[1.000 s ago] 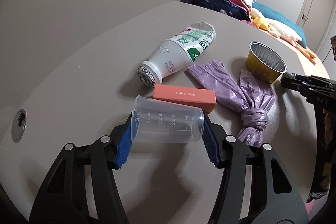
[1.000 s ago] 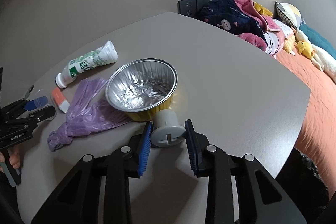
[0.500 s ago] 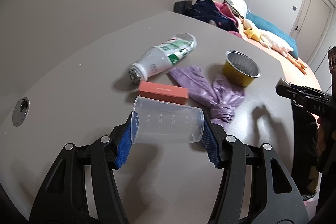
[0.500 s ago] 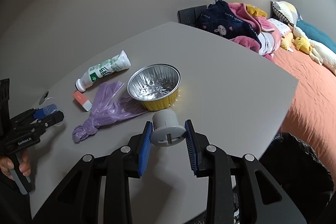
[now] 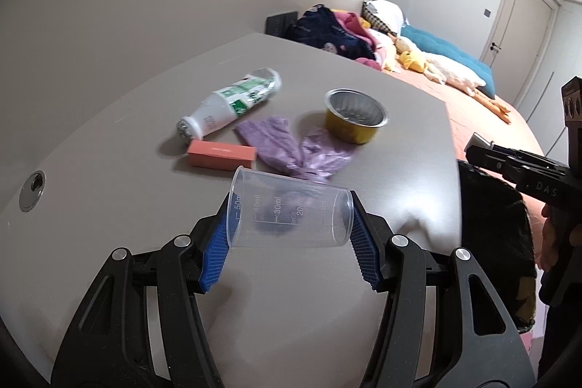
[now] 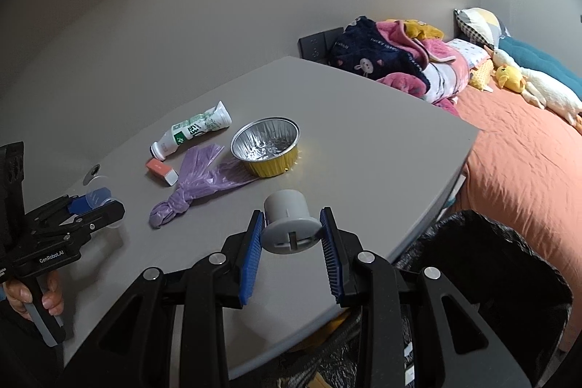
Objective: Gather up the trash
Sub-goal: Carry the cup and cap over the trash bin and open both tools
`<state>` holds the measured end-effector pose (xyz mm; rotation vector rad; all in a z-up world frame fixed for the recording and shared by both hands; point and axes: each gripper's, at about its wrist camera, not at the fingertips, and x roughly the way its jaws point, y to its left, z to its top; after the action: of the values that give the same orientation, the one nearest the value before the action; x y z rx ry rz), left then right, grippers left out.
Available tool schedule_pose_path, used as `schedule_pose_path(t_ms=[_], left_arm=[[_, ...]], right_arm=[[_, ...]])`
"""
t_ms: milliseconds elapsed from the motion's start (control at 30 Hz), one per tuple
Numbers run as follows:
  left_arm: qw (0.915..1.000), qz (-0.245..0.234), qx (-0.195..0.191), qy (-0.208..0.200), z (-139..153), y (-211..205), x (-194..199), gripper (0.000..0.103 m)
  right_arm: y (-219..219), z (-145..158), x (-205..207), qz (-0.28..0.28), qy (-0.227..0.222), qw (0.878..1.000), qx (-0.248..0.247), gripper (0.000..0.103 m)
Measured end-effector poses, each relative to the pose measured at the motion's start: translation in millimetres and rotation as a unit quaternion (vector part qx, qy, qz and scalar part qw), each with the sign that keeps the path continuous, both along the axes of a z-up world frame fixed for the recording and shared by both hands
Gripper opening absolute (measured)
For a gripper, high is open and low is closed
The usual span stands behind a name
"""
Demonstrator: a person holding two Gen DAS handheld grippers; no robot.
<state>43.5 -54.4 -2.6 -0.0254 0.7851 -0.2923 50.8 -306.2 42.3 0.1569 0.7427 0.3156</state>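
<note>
a: what is held by the left gripper [image 5: 291, 235]?
b: a clear measuring cup [image 5: 291, 210] is clamped on its side between the blue pads, its open rim against the left pad and its base against the right one. it is carried above the grey table [image 5: 109, 119].

a: and the right gripper [image 6: 292, 244]?
b: a small grey spool [image 6: 290, 222] is pinched between its blue pads, flange toward the camera, above the table's near edge. just beyond that edge a black trash bag [image 6: 483, 264] is seen, standing open beside the orange bed [image 6: 520, 148].

a: what trash is left on the table?
b: a white bottle with a green label [image 5: 229, 106] is laid on its side. a pink box [image 5: 222, 153] is found just in front of its cap end. a knotted purple bag [image 5: 291, 148] is spread beside the box, and one end of it is seen touching or tucked under a yellow foil cup [image 6: 267, 146], which stands upright.

a: anything else?
b: a round metal grommet [image 5: 32, 184] is set into the table at the left, and plush toys [image 6: 527, 86] and bundled clothes [image 6: 385, 60] are piled on the bed.
</note>
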Motion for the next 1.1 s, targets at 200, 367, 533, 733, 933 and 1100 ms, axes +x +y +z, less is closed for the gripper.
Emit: schedule_pose_path(t_ms=[200, 367, 533, 733, 933, 1100], left_arm=[[0.9997, -0.022, -0.002, -0.01, 8, -24, -14, 0.057], [0.999, -0.041, -0.006, -0.016, 12, -45, -23, 0.057], [0.9979, -0.062, -0.005, -0.017, 13, -64, -34, 0.057], [0.9962, -0.084, -0.005, -0.022, 17, -85, -45, 0.057], [0.9942, -0.105, -0.006, -0.023, 19, -110, -52, 0.057], [0.9917, -0.126, -0.008, -0.026, 24, -129, -57, 0.057]], right_arm=[[-16, 4, -23, -0.009, -0.009, 1.0, 0.002, 0.033], [-29, 6, -41, -0.018, -0.015, 1.0, 0.002, 0.033], [-46, 6, -59, -0.032, -0.018, 0.999, 0.007, 0.033], [-64, 4, -75, -0.046, -0.02, 0.999, 0.01, 0.033], [-80, 4, -88, -0.061, -0.023, 0.998, 0.011, 0.033], [-96, 5, -99, -0.078, -0.026, 0.997, 0.012, 0.033]])
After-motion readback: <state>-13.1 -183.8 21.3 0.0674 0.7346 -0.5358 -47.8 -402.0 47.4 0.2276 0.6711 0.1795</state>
